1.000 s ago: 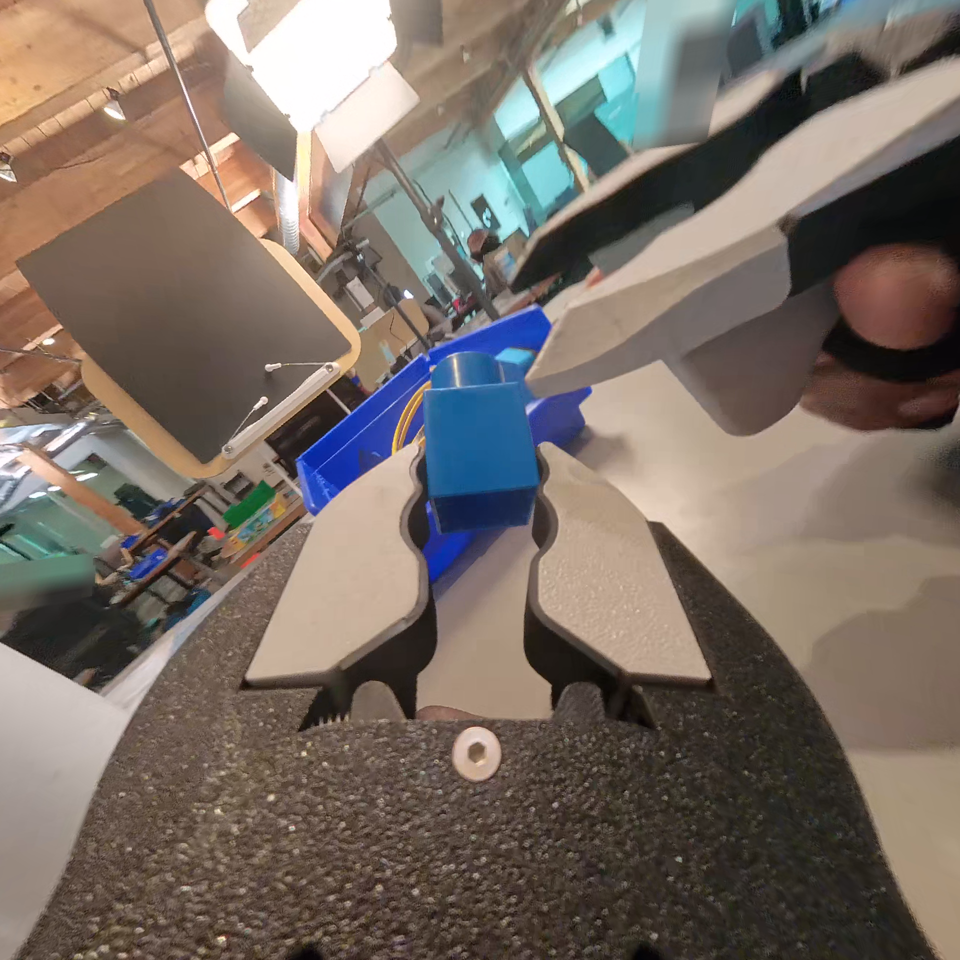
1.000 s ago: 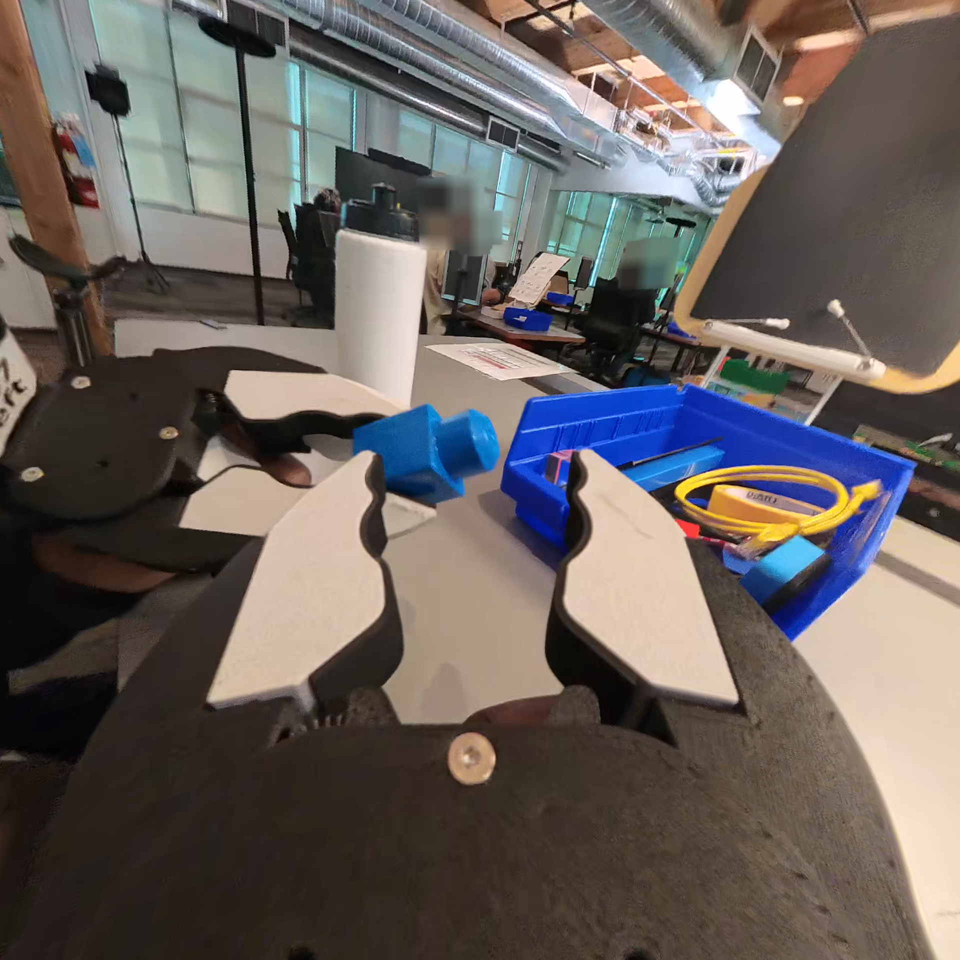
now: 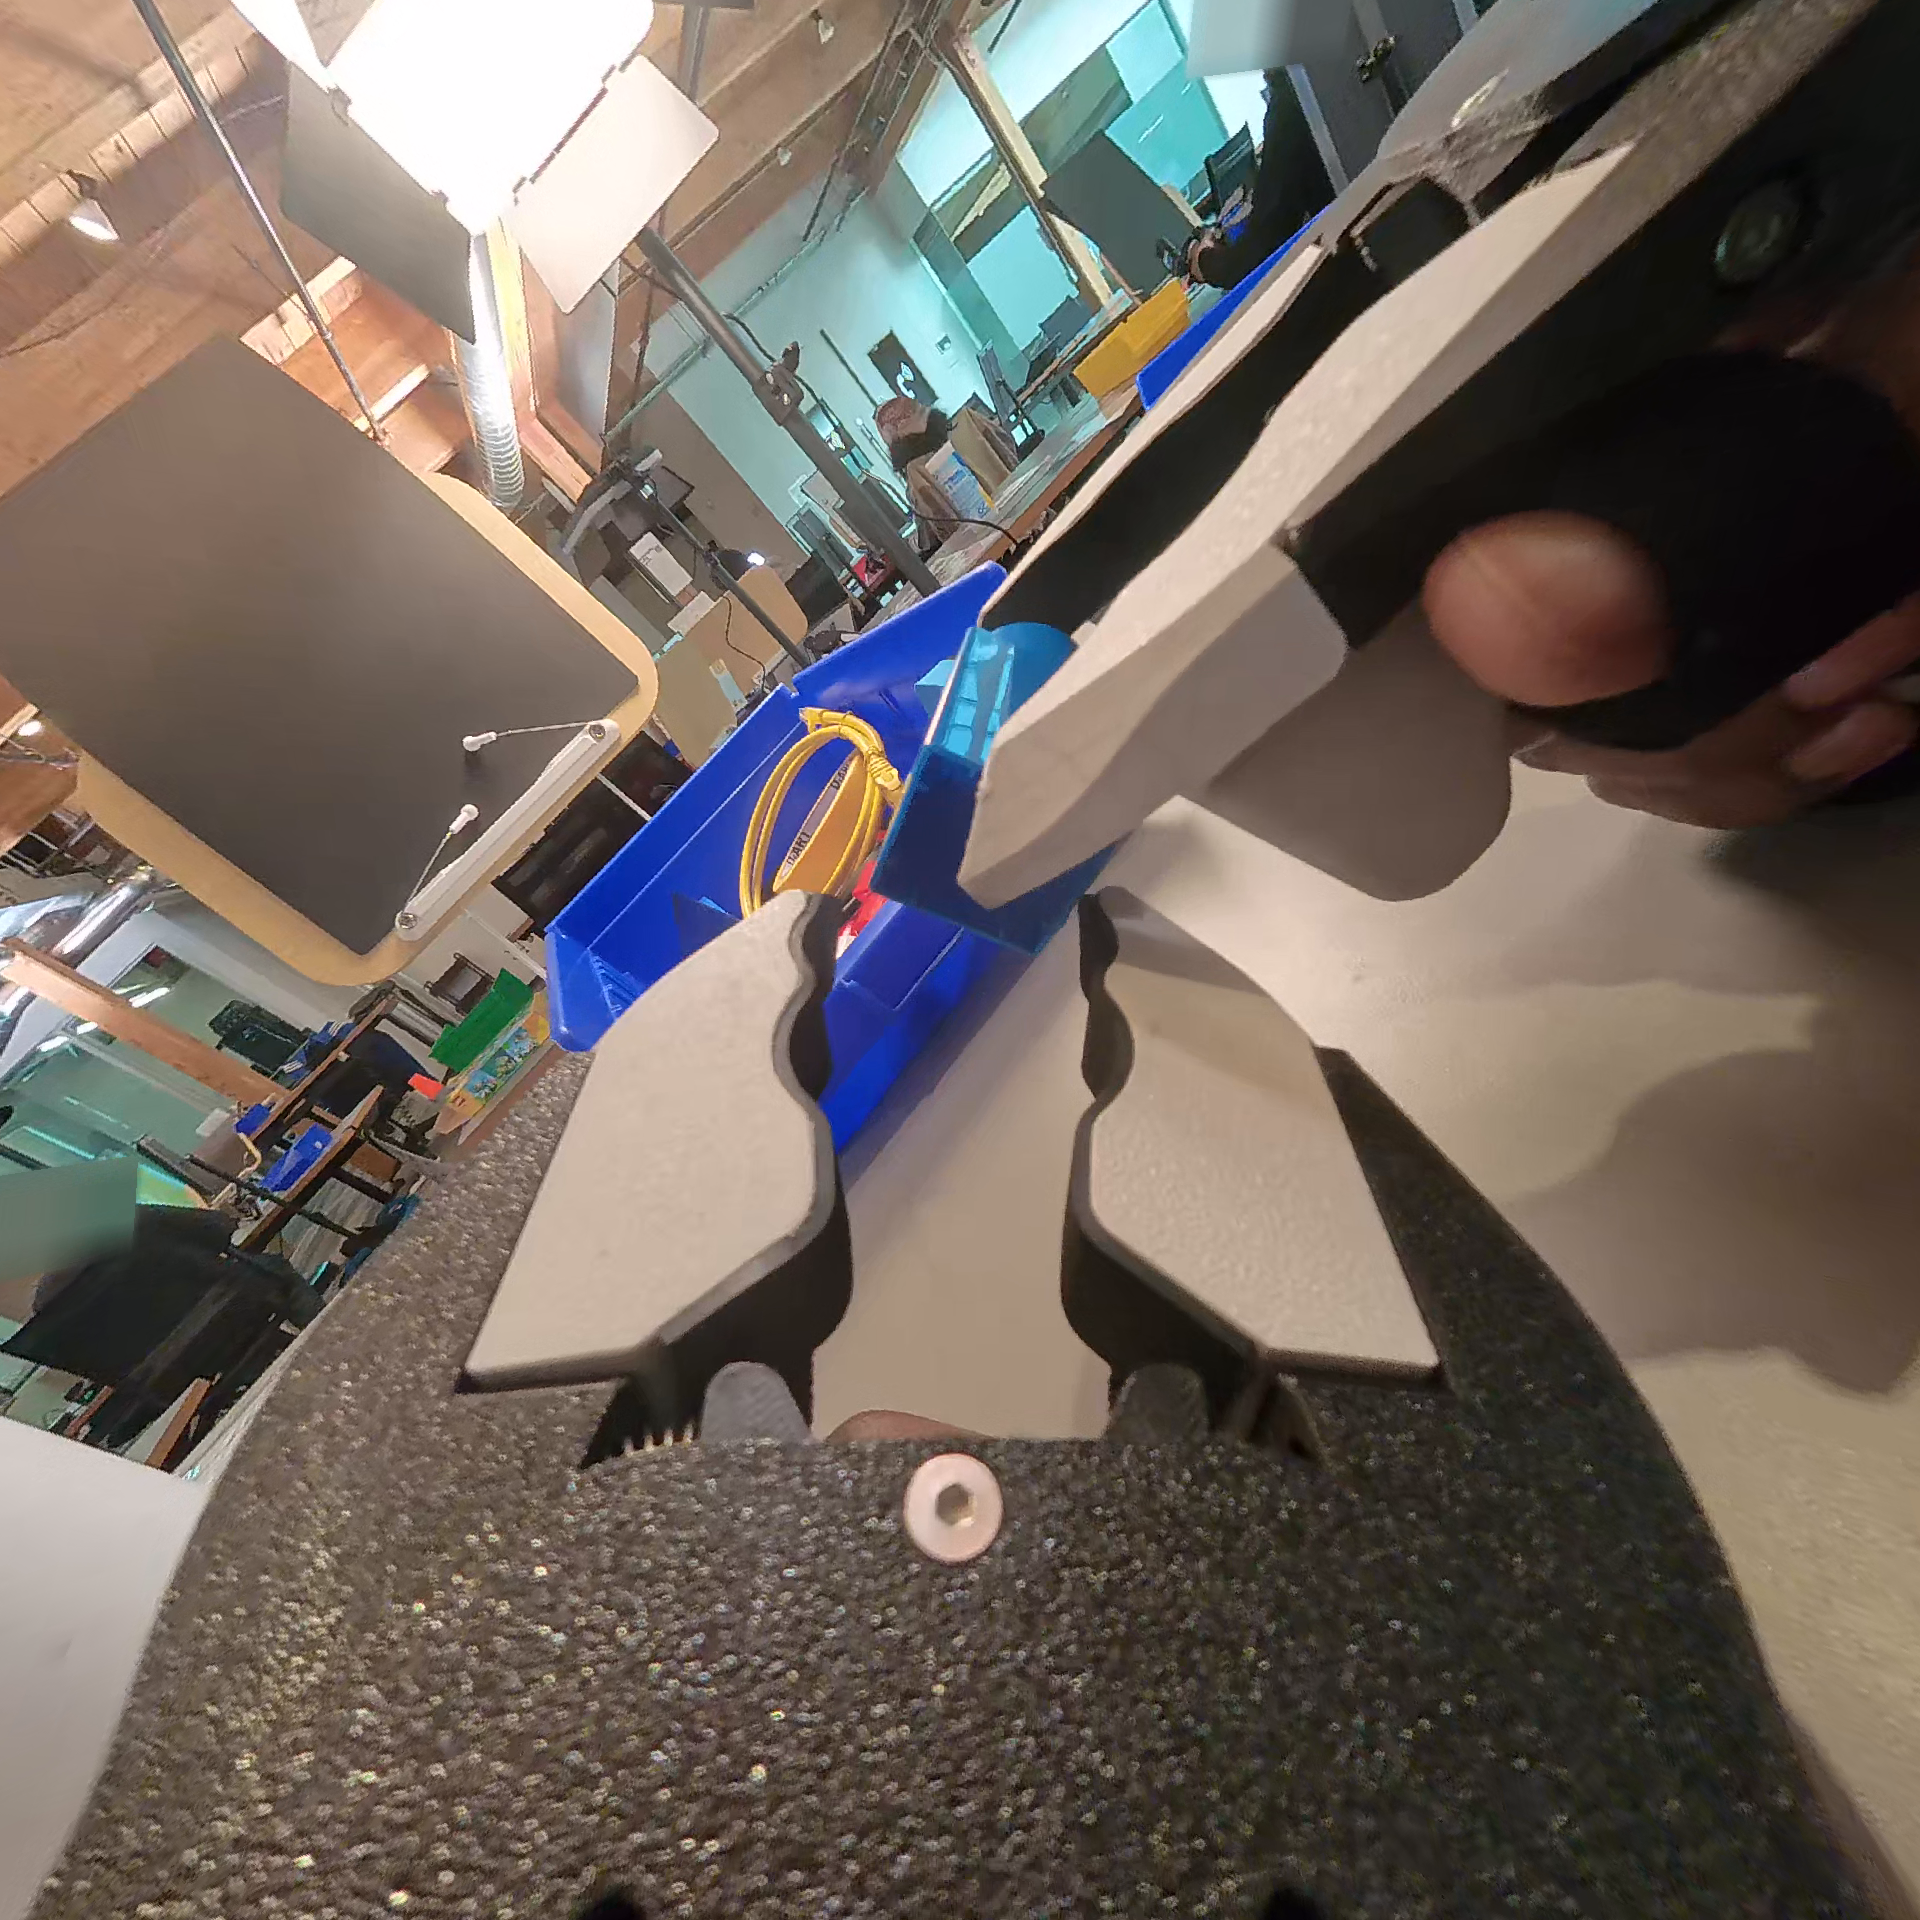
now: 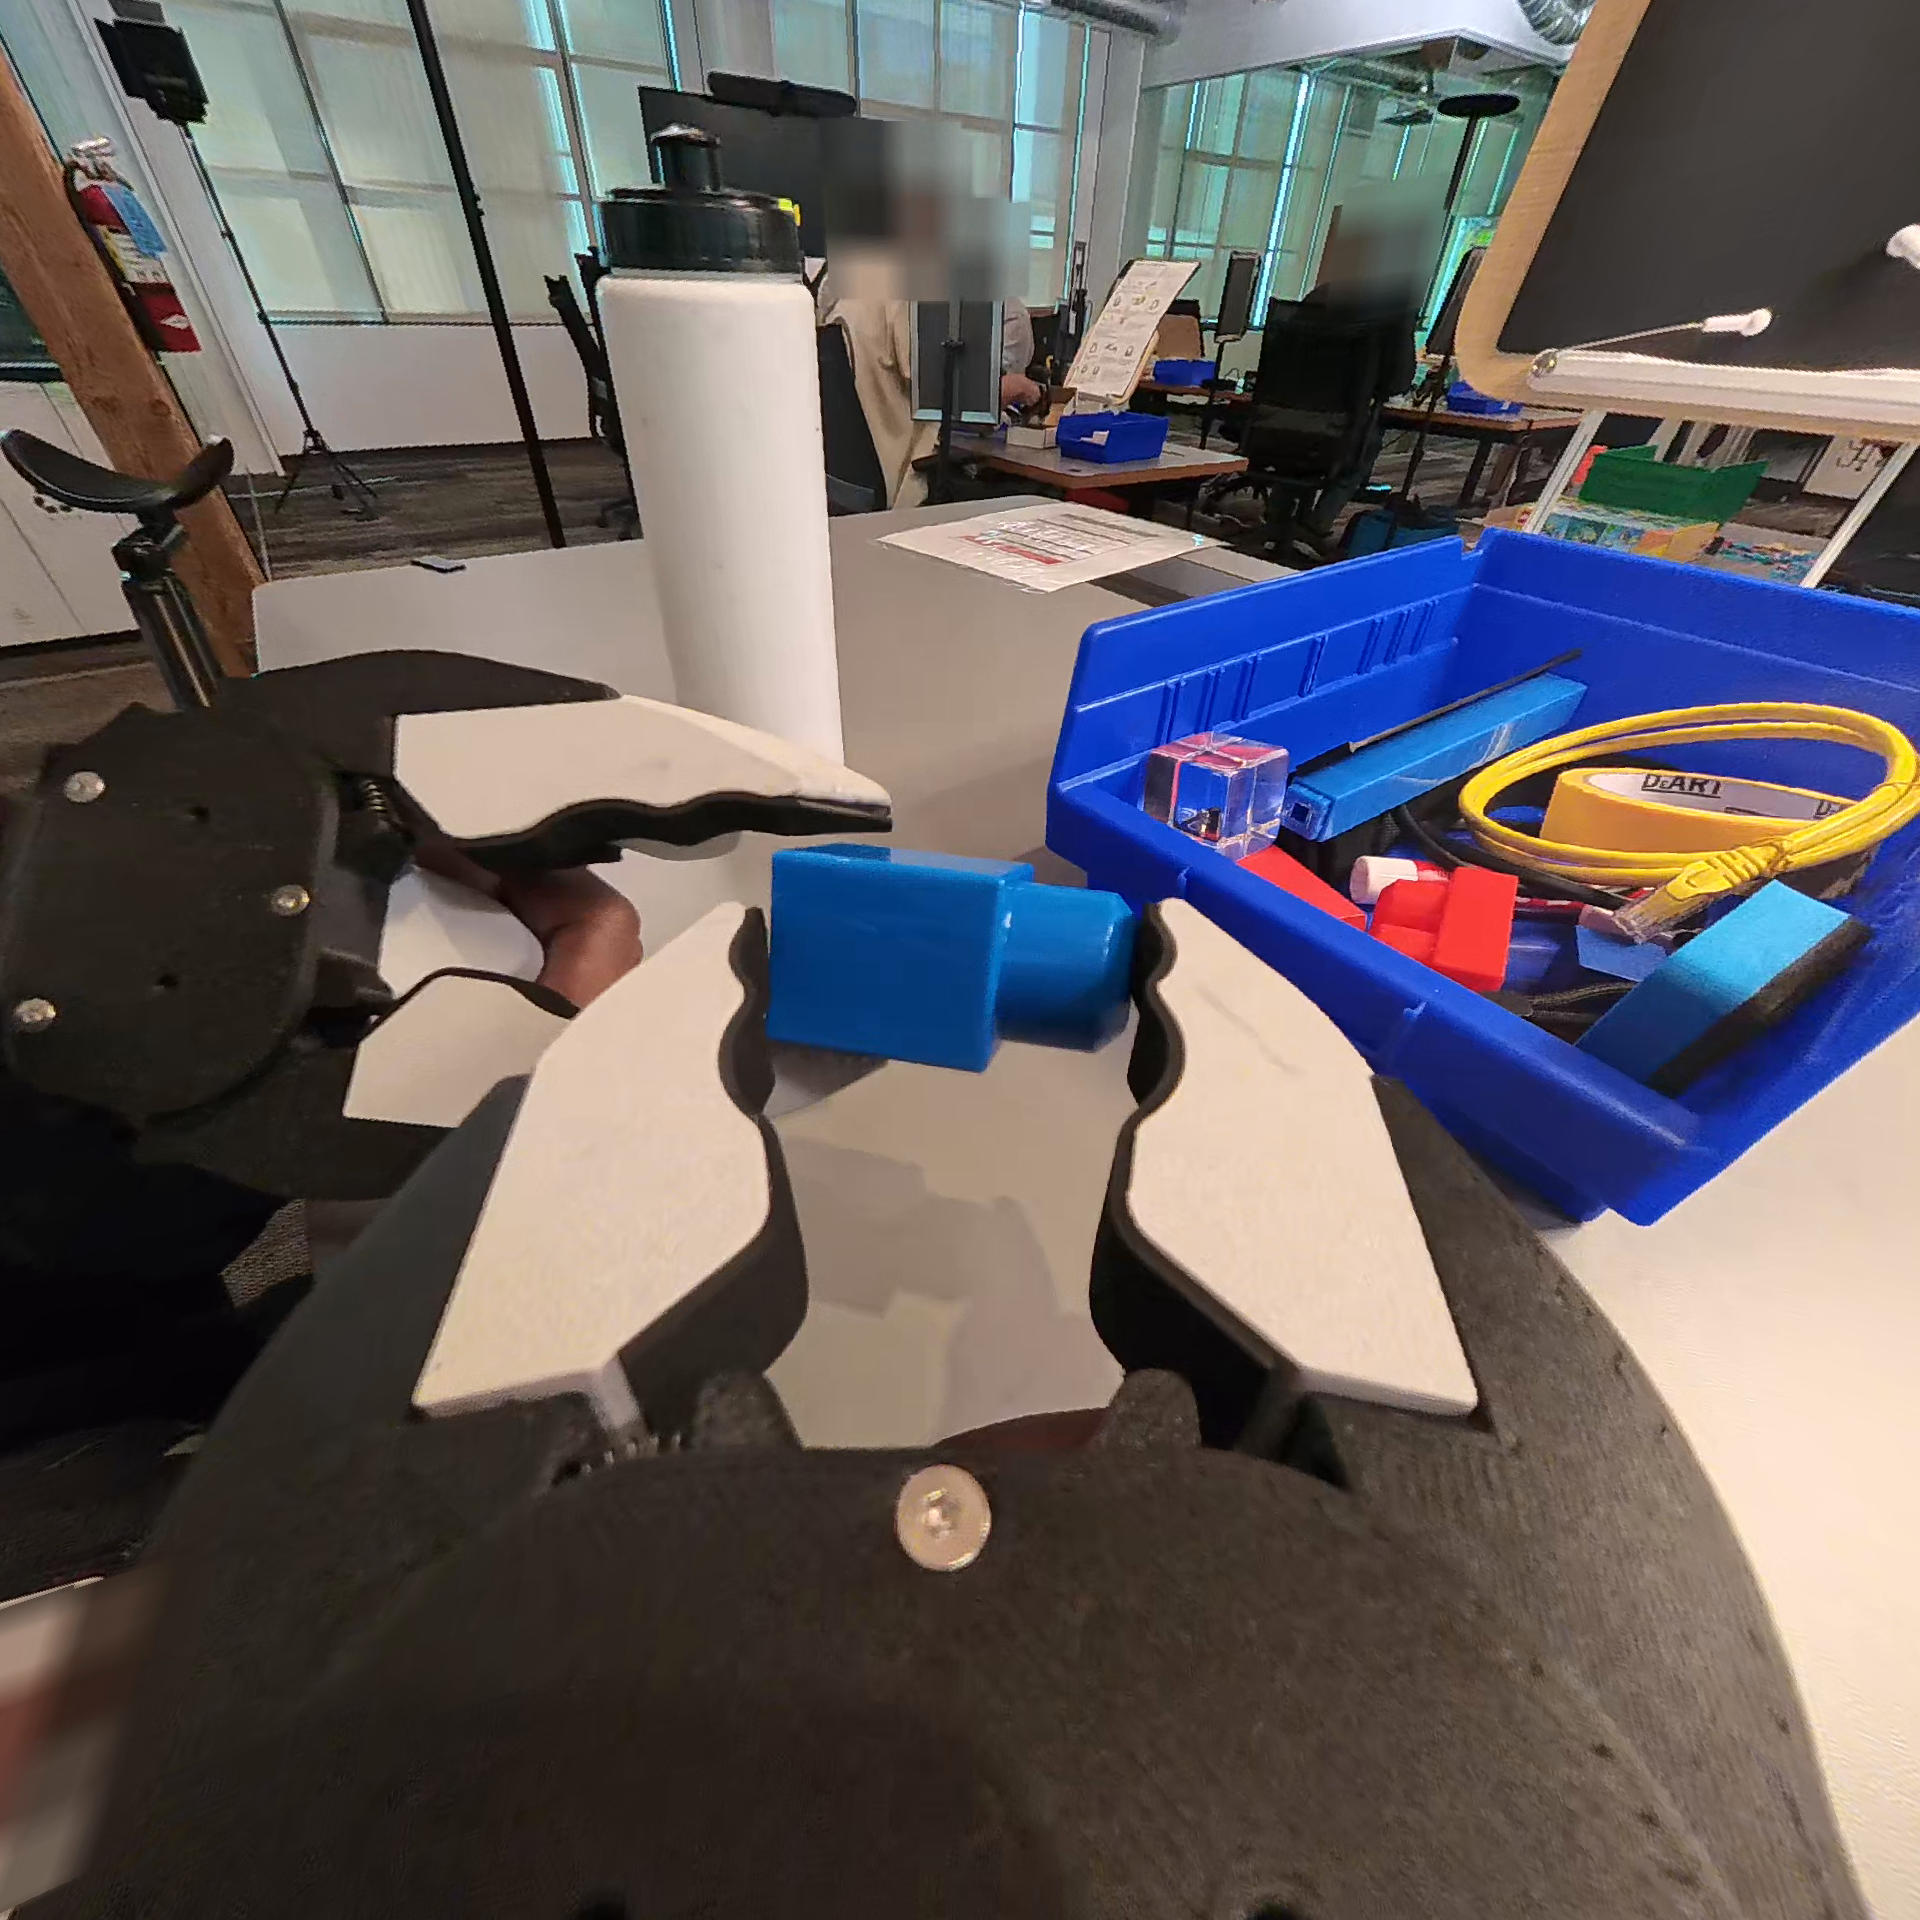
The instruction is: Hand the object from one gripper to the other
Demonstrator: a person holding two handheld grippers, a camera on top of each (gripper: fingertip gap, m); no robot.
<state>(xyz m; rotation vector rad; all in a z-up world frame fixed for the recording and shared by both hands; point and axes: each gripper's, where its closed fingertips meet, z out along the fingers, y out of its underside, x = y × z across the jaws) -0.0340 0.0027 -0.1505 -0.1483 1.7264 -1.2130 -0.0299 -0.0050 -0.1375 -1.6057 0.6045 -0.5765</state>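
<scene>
Right gripper (image 4: 951, 971) clamped on blue block (image 4: 914, 956) — left gripper (image 3: 945, 966) spread wide, empty.
Block: smooth plastic box with round stub, held above matte grey table (image 4: 1714, 1351); blue bin (image 4: 1351, 1060) beside, open office behind.

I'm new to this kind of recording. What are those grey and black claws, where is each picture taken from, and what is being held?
There is no robot here. A person holds a two-finger tool in each hand, and each tool carries a camera looking forward along its fingers. One picture looks along the left tool, which is open and empty. The other looks along the right tool, which is shut on a blue block. Each tool also shows in the other's picture. Both are above a grey table. On it stand a white bottle and a blue bin holding a yellow cable, a tape roll, a clear cube and red pieces.
</scene>
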